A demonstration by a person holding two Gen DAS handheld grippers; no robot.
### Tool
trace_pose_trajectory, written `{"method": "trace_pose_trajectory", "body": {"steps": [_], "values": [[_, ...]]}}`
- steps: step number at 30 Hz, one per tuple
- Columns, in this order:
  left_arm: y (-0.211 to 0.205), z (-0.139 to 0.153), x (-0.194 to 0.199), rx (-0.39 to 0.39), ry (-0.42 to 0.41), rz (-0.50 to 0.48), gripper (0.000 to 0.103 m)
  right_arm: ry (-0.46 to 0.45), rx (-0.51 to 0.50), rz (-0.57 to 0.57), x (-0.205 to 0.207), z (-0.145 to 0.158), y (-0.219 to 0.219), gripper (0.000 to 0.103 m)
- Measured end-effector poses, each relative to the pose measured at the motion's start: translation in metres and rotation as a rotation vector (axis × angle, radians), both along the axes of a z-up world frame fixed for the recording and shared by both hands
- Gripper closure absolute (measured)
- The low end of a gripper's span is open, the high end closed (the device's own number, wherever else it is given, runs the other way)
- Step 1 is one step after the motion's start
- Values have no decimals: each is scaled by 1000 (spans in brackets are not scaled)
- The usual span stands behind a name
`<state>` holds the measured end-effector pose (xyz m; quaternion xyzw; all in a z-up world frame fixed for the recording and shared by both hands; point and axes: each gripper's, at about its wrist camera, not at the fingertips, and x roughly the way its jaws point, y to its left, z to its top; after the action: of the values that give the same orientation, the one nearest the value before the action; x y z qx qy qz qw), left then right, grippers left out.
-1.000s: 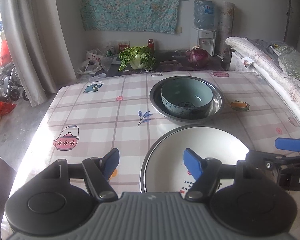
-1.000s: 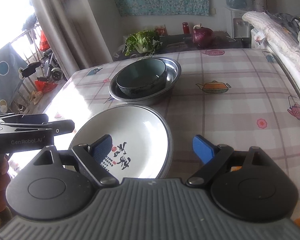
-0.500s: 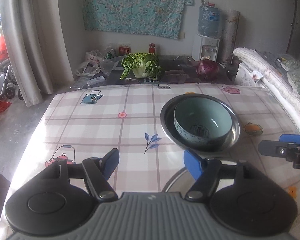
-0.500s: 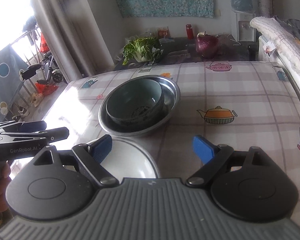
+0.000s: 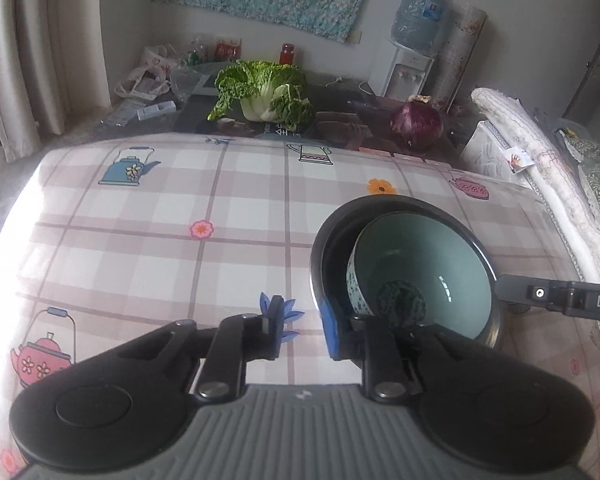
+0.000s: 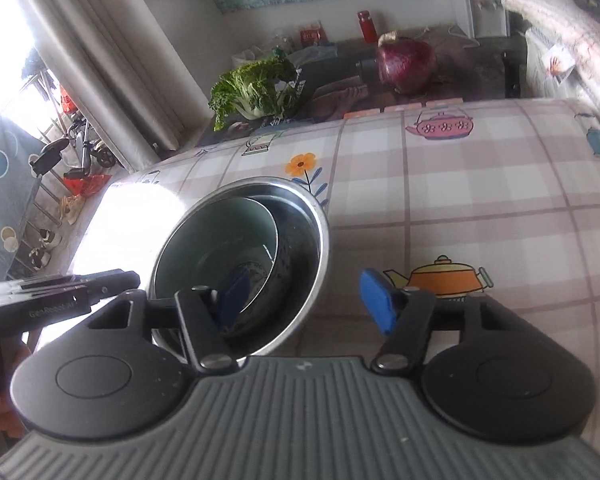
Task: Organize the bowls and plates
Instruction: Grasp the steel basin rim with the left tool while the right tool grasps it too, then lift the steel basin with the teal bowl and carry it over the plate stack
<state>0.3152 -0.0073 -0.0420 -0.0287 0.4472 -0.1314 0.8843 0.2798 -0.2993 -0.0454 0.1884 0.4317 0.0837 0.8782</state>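
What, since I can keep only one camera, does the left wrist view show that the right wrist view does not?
Only the left wrist view: the pink flower print and the blue leaf print on the cloth.
Only the right wrist view: the bicycle outside the window and the orange teapot print.
Both: the green bowl sitting inside the metal basin, the checked tablecloth, the cabbage and the purple onion beyond the table.
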Motion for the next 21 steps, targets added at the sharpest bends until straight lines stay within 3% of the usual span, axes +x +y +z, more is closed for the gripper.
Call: {"method": "trace_pose_trajectory", "body": {"steps": [7, 21], "values": [[-4, -8, 12, -43, 42, -4, 84, 35, 84, -21, 17, -14, -9, 57], [-11, -21, 25, -61, 117, 17, 89, 44, 125, -51, 23, -7, -19, 77]]}}
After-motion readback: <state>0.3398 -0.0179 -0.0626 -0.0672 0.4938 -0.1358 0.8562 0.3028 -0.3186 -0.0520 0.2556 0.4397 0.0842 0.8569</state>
